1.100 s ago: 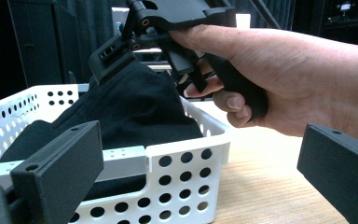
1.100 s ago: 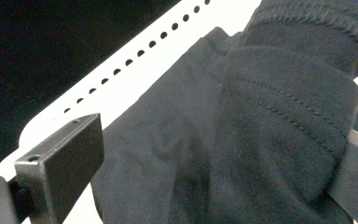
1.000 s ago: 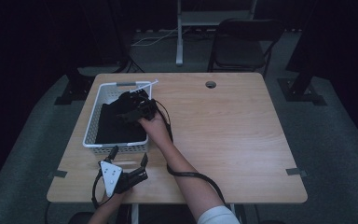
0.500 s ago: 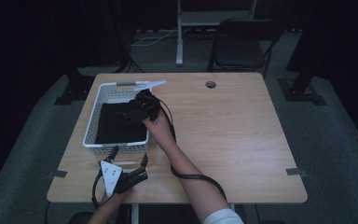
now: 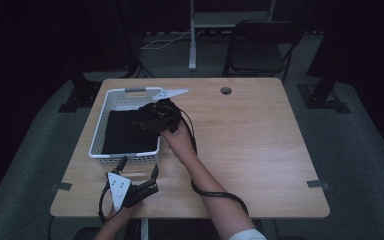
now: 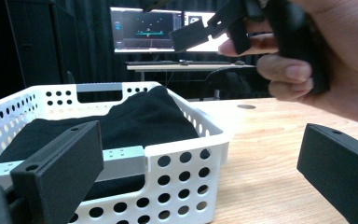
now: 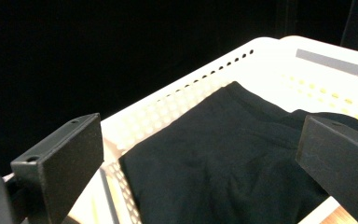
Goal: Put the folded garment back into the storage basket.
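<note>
Black folded garment [image 5: 130, 132] lies flat inside the white perforated basket [image 5: 99, 131] at the far-left part of the worktop [image 5: 260, 145]; its long axis runs near-to-far, along the basket's length, with a raised bunched part toward the right wall. The right hand-held gripper [image 5: 152, 119] hangs over that right wall, directly above the bunched edge, so the cloth lies just below and to the left of it; in the right gripper view its 2 jaws stand wide apart with nothing between them, garment [image 7: 233, 154] beneath. The left hand-held gripper [image 5: 137, 189] rests near the front edge, outside the basket's near wall, jaws also spread and empty. Judgement: right one is nearer; the next move likely needs a short descent.
</note>
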A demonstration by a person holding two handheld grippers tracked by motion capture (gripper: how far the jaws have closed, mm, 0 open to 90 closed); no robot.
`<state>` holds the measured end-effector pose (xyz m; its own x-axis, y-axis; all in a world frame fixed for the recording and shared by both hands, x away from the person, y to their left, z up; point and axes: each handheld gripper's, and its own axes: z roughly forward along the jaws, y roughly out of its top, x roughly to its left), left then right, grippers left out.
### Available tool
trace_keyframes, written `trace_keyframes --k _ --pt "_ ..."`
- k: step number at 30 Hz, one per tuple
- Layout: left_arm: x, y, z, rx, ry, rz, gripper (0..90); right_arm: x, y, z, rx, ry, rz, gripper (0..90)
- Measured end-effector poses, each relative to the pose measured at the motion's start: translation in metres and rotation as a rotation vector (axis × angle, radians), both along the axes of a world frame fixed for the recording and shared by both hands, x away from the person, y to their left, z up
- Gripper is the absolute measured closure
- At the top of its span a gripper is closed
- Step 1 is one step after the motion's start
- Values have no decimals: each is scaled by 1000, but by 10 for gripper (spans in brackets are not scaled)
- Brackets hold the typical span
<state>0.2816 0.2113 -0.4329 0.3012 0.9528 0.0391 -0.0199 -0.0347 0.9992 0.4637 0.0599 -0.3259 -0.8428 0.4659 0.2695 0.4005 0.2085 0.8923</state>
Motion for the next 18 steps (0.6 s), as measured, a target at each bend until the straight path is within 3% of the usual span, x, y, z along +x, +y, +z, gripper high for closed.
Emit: trace_keyframes --k 18 --pt "0 0 0 -3 -1 -2 15 -28 -49 20 1 -63 -55 18"
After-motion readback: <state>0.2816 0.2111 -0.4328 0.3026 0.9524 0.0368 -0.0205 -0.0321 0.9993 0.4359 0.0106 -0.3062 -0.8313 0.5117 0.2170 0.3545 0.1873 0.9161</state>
